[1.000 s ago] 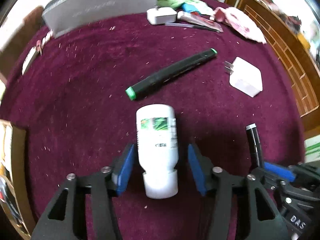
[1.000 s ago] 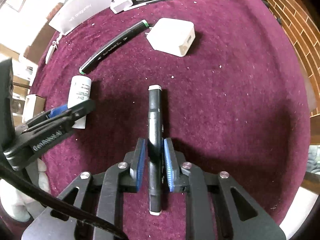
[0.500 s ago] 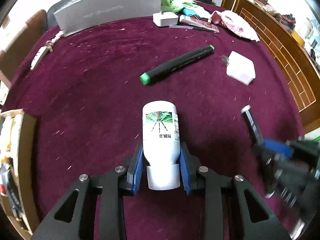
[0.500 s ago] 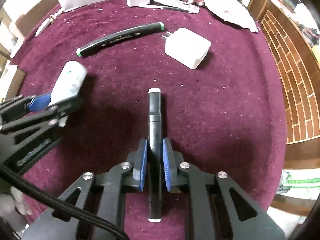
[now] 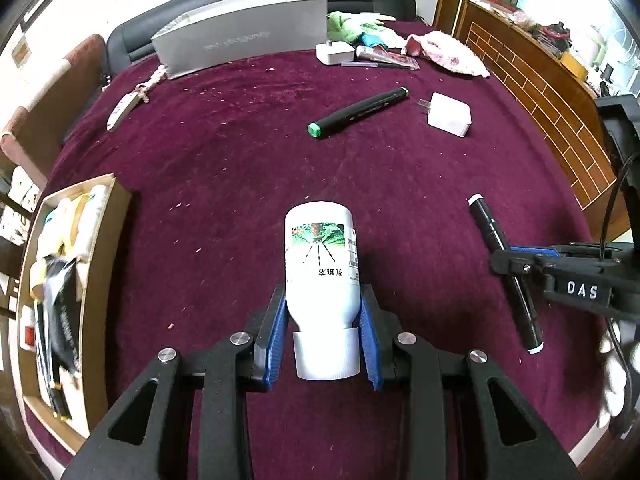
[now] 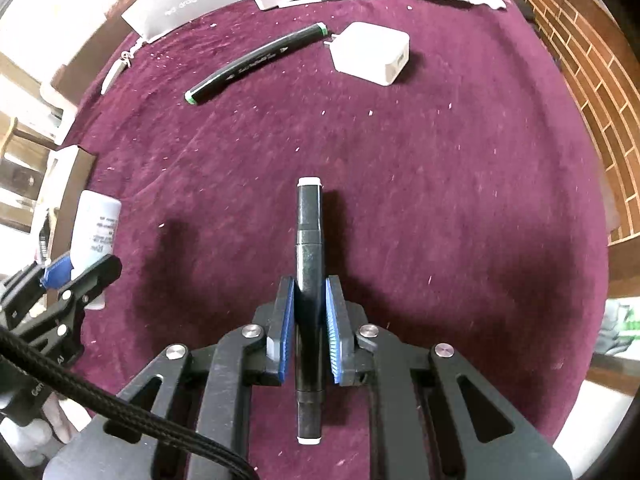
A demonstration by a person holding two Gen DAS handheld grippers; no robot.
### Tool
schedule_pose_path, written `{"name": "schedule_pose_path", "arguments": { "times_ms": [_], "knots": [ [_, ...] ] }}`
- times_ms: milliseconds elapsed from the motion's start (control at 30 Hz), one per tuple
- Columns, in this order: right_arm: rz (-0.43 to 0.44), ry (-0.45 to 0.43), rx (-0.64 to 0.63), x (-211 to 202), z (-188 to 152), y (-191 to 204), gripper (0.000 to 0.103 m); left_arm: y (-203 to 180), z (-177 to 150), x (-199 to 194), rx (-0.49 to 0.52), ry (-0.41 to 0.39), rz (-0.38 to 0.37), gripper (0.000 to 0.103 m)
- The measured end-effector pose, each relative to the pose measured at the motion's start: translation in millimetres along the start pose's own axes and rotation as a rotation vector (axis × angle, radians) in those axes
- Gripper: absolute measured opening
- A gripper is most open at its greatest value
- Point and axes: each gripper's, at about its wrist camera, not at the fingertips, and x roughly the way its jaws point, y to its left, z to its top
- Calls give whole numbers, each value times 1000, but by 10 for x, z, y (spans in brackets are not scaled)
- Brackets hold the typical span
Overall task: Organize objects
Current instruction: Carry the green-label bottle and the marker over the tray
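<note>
Looking along my left tongs [image 5: 323, 344], I pinch the white bottle [image 5: 319, 264] near its cap, long axis pointing ahead; the wooden box [image 5: 102, 240] lies left, at the tabletop [image 5: 240, 160] edge, open cloth between. Along my right tongs [image 6: 310, 332], pressed onto the black marker [image 6: 309, 264], its axis runs ahead.

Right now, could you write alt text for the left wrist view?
The left gripper clamps a white bottle above a maroon tablecloth. To its right, the right gripper holds a black marker; a wooden box sits left.
</note>
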Motion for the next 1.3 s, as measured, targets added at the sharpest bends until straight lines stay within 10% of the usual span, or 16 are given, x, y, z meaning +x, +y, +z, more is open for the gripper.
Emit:
{"name": "schedule_pose_path", "arguments": {
  "times_ms": [500, 1300],
  "knots": [
    [72, -27, -30, -342, -148, 565, 13, 659, -357, -428, -66, -57, -17, 29],
    [386, 144, -157, 354, -167, 3176, 13, 3114, -1265, -626, -297, -13, 32, 29]
  ]
}}
